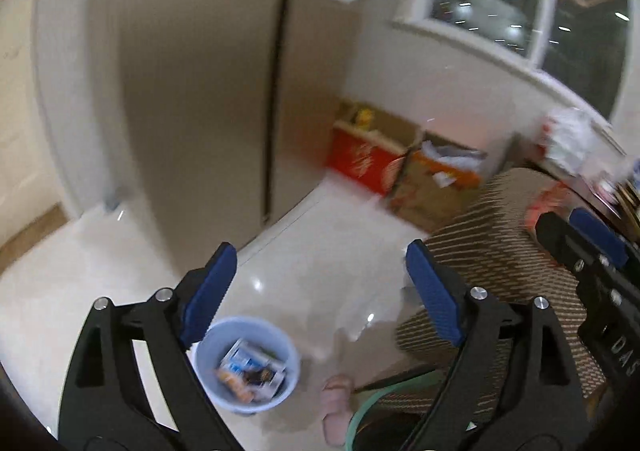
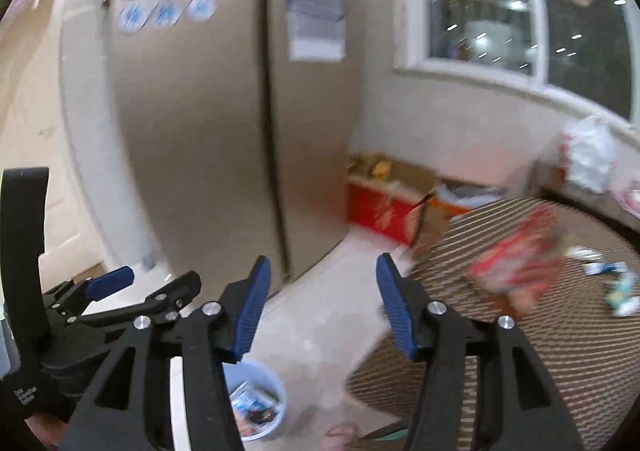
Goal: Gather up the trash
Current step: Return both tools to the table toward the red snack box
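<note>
Low on the floor at your left stands the pale blue bin (image 1: 248,363), wrappers already lying inside. Your left hand-held gripper (image 1: 322,291) hangs above it, pads spread wide with nothing between them. Your right hand-held gripper (image 2: 322,305) is likewise parted and empty. Further right, a red wrapper (image 2: 516,267) and smaller scraps (image 2: 616,287) lie on the striped tabletop (image 2: 520,351).
</note>
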`<state>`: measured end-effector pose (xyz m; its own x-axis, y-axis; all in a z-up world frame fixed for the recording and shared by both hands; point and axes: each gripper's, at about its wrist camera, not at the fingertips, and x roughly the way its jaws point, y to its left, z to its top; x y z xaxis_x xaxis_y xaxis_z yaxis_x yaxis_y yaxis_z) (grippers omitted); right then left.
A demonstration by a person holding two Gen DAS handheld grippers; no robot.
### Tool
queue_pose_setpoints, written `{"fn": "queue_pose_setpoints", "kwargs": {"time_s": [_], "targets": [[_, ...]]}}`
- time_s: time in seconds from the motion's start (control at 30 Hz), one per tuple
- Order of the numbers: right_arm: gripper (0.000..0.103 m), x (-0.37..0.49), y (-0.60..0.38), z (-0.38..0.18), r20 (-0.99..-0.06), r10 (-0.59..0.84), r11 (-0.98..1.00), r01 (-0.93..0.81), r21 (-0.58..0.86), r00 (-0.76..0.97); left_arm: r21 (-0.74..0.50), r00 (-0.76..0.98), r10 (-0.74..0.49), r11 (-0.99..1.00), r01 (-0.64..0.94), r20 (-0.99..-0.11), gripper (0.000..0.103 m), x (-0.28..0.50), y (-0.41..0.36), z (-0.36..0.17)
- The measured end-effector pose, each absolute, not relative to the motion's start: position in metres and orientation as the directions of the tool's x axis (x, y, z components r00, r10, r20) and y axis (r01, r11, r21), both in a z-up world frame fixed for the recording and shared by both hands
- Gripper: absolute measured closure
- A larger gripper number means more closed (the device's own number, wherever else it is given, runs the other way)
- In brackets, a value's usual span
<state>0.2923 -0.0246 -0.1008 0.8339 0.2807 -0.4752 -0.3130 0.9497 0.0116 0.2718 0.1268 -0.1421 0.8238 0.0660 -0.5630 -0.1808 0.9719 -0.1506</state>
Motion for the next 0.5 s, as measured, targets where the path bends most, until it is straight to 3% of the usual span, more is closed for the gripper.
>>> {"fn": "queue_pose_setpoints", "kwargs": {"time_s": [0.3,0.5], "targets": [[0.044,0.244,-0.169,-0.058,-0.343,0.072,0.997,-0.076,0.0,0.937,-0.126,0.872,-0.13,0.989,0.08,-0.472,0.016,0.276,0.001,-0.092],[0.041,0.216,-0.244,-0.06,-0.33,-0.072,0.997,0.078,0.004,0.941,-0.077,0.861,-0.235,0.971,0.225,-0.451,0.015,0.277,-0.084,-0.08]]}}
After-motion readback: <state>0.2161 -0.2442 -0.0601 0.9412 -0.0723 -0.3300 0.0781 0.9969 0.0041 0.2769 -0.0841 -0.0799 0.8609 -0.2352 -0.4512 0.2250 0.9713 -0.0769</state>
